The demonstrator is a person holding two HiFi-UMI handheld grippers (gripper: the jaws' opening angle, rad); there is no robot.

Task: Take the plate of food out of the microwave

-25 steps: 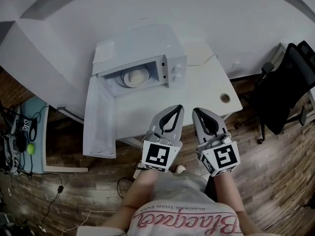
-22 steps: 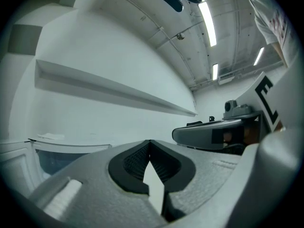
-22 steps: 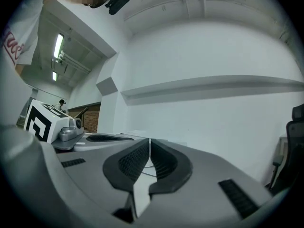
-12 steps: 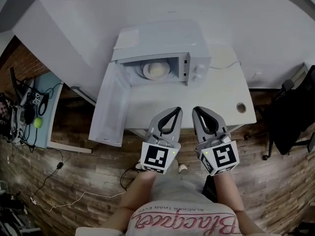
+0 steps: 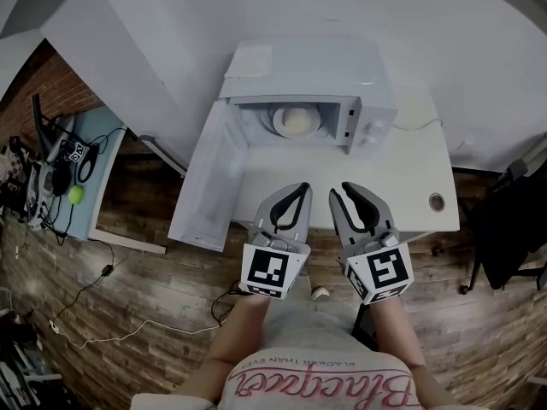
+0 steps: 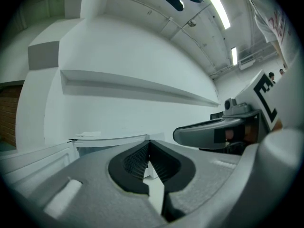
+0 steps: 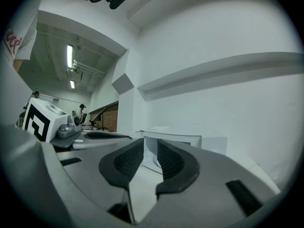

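— Plate of food (image 5: 297, 122): it sits inside the microwave (image 5: 316, 71), on the floor of the open cavity, a pale round heap on a white plate. You touch none of it yet.

— Right, and your microwave door (image 5: 208, 182) is swung wide to the microwave's left, hanging out past the edge of the white table (image 5: 410, 165).

— You hold both grippers in front of the microwave's opening, well apart from it, side by side and pointing at it. Your left gripper (image 5: 304, 186) is clenched: its pads meet at the tips with nothing between them.

— Your right gripper (image 5: 338, 189) differs. Its jaws have just been opening, and the pads stand a little apart with only air between them. Through that slit you see the microwave's cavity.

— Round the microwave you have a sheet of paper (image 5: 249, 61) lying on its top, at the rear left corner, and a round cable hole (image 5: 437, 201) in the table to its right.

— Farther right of the microwave stands a black office chair (image 5: 506, 229). To its left a low side table (image 5: 94, 173) holds cables and a green ball (image 5: 75, 195), over the wooden floor (image 5: 128, 314).
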